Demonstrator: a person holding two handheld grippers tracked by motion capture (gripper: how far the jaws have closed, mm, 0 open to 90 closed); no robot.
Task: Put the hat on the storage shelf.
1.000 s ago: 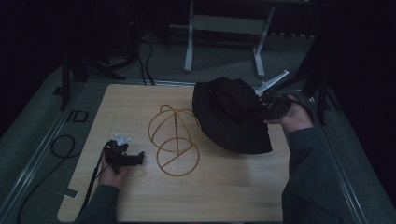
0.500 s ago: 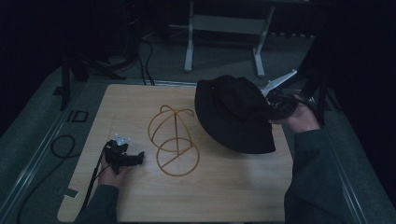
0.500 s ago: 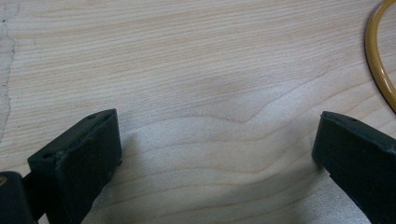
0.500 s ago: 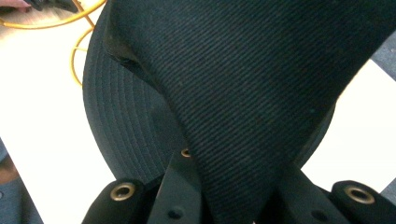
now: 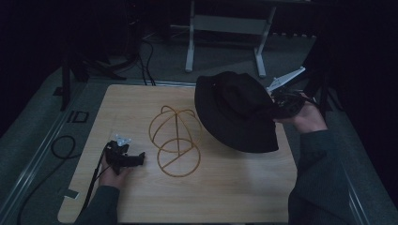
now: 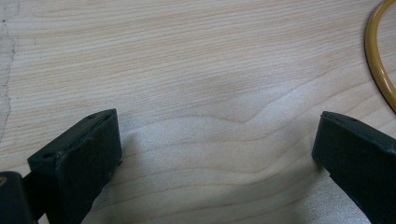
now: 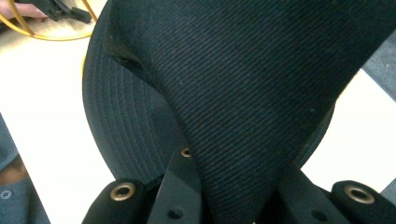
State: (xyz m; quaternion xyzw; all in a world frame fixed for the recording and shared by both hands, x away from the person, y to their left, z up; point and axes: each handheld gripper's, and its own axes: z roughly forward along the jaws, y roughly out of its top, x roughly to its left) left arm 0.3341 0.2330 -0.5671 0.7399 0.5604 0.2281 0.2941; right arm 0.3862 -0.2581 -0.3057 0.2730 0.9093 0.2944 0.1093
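Right gripper (image 5: 281, 104) clamping black hat (image 5: 237, 110), wire stand (image 5: 176, 140) beside

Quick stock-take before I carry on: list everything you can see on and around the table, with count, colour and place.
hat: one, black, brimmed, over the table's right half, pinched at its crown by the right gripper
wire hat stand: one, yellow-gold, dome on a ring base, standing at the table's middle
table: one, light wood top
floor cable: one, black, looped on the grey floor left of the table
metal frame: one, pale grey, on the floor beyond the table
left gripper: black, jaws open, resting on the table left of the stand, nothing between them
right gripper: black, shut on the hat at the table's right edge
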